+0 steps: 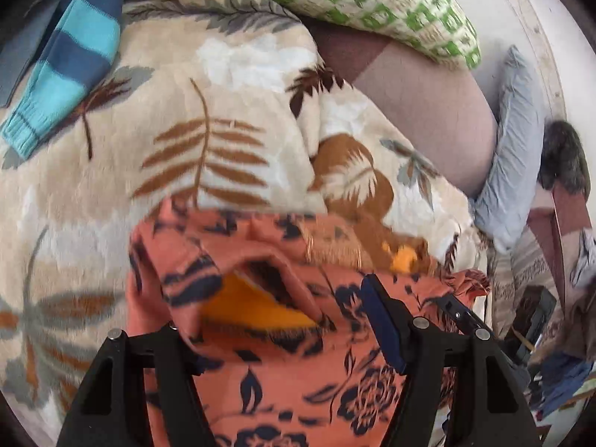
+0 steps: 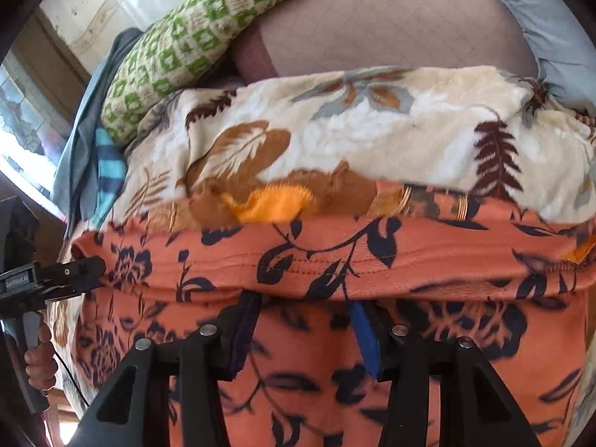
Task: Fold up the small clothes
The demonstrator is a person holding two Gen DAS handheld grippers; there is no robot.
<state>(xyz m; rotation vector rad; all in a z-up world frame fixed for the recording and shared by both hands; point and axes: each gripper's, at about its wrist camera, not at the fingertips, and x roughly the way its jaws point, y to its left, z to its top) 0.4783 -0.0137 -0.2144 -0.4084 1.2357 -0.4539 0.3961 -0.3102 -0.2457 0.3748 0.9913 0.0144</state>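
Note:
An orange garment with dark blue flowers (image 1: 283, 368) lies bunched on a beige leaf-print blanket (image 1: 149, 141); its yellow lining shows at an opening. My left gripper (image 1: 283, 320) is open, its fingers spread either side of the cloth, the left finger partly buried under it. In the right wrist view the same garment (image 2: 335, 257) has a folded hem running across. My right gripper (image 2: 301, 335) is open just under that hem, its blue-padded fingers (image 2: 363, 335) apart over the cloth. The left gripper (image 2: 78, 268) shows at the garment's left edge.
A green-and-cream patterned pillow (image 1: 372, 3) lies at the back. A blue striped knit garment (image 1: 70, 59) lies at the left on the blanket. A grey-blue pillow (image 1: 514, 141) and bare brown mattress (image 1: 428, 104) are to the right.

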